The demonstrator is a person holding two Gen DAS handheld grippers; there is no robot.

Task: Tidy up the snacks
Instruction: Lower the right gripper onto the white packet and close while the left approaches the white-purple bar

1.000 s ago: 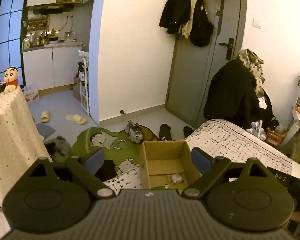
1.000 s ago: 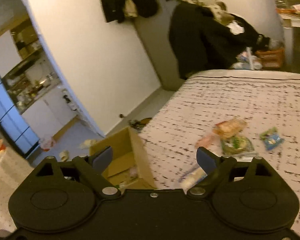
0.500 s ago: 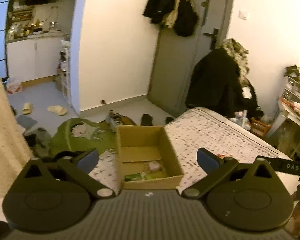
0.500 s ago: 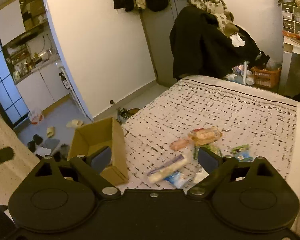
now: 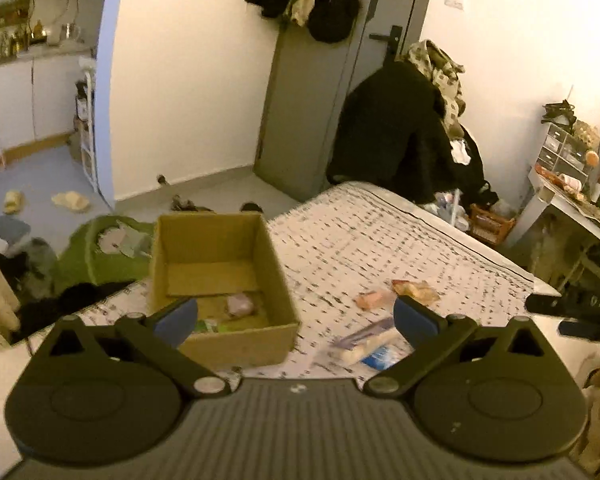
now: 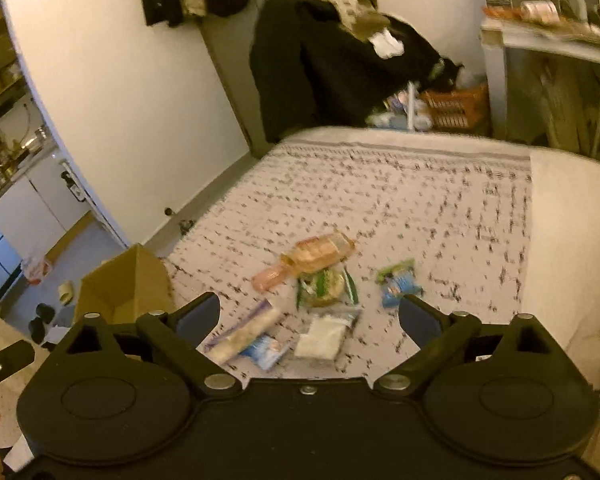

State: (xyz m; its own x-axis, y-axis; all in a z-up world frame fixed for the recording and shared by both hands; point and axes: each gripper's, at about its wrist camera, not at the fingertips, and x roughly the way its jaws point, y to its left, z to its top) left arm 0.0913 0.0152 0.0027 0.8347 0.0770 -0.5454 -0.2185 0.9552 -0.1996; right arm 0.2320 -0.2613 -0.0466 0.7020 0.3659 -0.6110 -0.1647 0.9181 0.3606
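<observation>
Plainly, both claws stood wide with nothing between them: the left gripper (image 5: 296,318) above the cardboard box (image 5: 220,280), the right gripper (image 6: 309,318) over snack packets (image 6: 320,280) scattered on the patterned bed (image 6: 420,200), beside the box.

The box (image 5: 220,264) was plain brown cardboard, matt, w/ raw cut edges. The bedspread (image 6: 400,200) looked like soft printed cloth. Snack packets (image 6: 324,280) were glossy plastic film (some clear, some printed). Both grippers, left gripper (image 5: 296,320) & right gripper (image 6: 308,316), were matt black plastic w/ bright metal pivot screws; the left's body was ribbed.
</observation>
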